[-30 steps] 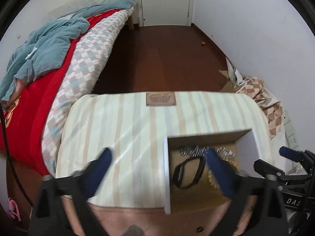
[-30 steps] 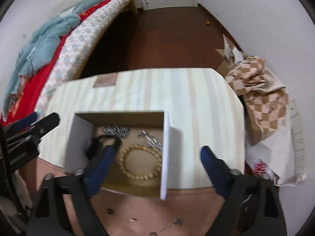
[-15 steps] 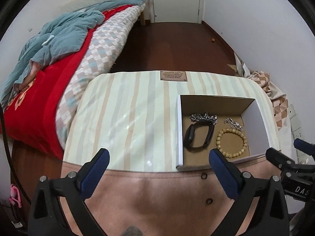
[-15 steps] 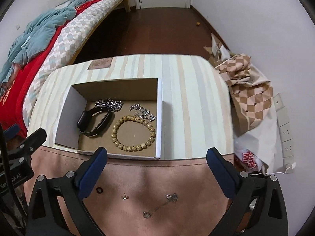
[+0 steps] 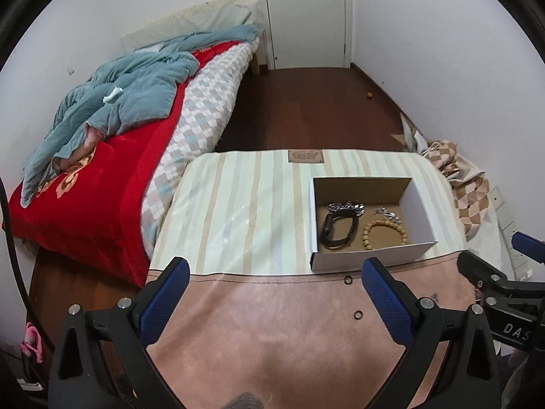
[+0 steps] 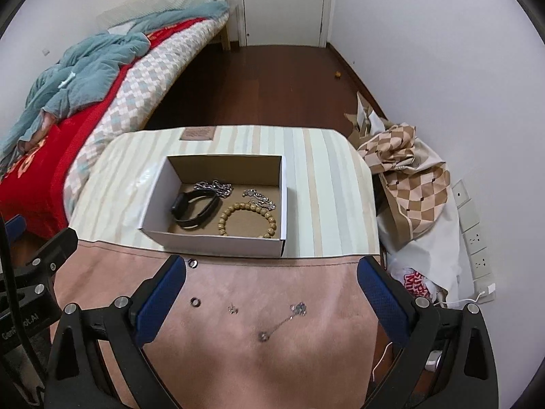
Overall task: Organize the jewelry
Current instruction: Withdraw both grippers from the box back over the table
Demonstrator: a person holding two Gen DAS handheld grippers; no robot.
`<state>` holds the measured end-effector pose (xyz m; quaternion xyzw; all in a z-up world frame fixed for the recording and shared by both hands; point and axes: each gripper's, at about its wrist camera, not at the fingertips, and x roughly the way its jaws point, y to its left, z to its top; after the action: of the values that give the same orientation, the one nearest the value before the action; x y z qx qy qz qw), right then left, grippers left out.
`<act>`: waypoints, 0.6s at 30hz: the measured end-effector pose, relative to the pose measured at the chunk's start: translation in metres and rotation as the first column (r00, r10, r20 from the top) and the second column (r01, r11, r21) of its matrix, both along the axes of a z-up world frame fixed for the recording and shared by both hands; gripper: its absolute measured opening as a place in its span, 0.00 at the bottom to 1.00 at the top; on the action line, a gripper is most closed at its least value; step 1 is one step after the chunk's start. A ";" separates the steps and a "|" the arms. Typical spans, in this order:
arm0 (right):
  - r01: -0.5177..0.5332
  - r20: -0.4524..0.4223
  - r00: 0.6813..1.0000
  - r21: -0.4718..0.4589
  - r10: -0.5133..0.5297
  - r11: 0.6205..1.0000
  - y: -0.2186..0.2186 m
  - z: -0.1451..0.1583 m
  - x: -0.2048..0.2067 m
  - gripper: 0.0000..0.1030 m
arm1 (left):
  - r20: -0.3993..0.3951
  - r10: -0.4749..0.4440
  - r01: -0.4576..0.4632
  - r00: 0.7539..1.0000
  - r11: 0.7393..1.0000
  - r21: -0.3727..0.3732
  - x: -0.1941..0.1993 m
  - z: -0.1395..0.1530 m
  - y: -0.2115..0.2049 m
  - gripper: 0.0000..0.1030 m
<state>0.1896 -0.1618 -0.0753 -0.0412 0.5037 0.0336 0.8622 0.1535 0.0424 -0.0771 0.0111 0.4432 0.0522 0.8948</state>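
Note:
An open cardboard box (image 6: 218, 238) (image 5: 371, 259) stands on the striped cloth. In it lie a black band (image 6: 194, 206) (image 5: 335, 230), a wooden bead bracelet (image 6: 247, 220) (image 5: 385, 233) and silver chains (image 6: 218, 187). On the pink mat in front lie two small rings (image 6: 192, 263) (image 6: 195, 302), a stud (image 6: 233, 308) and a chain earring (image 6: 282, 320). The rings also show in the left wrist view (image 5: 348, 279) (image 5: 357, 314). My left gripper (image 5: 276, 301) and right gripper (image 6: 272, 301) are open, empty, above the mat.
A bed with red blanket (image 5: 95, 184) and teal cover lies left of the table. A checked cloth pile (image 6: 412, 177) and wall sockets (image 6: 473, 231) are on the right. A white door (image 6: 282, 3) stands at the far end of the wooden floor.
Both grippers have pulled back and up from the box. The box, close under the fingers a second ago, now lies farther ahead and the pink mat with small jewelry is in view.

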 end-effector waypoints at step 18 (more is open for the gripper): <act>-0.004 0.153 0.988 0.091 -0.010 0.996 -0.007 0.062 -0.070 0.99 | 0.122 0.021 -0.022 0.992 1.000 0.005 -0.056 0.034 -0.010 1.00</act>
<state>0.1192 -0.1691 -0.0136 -0.0035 0.4340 0.0518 0.8994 0.0974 0.0329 -0.0433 0.0057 0.3875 0.0639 0.9196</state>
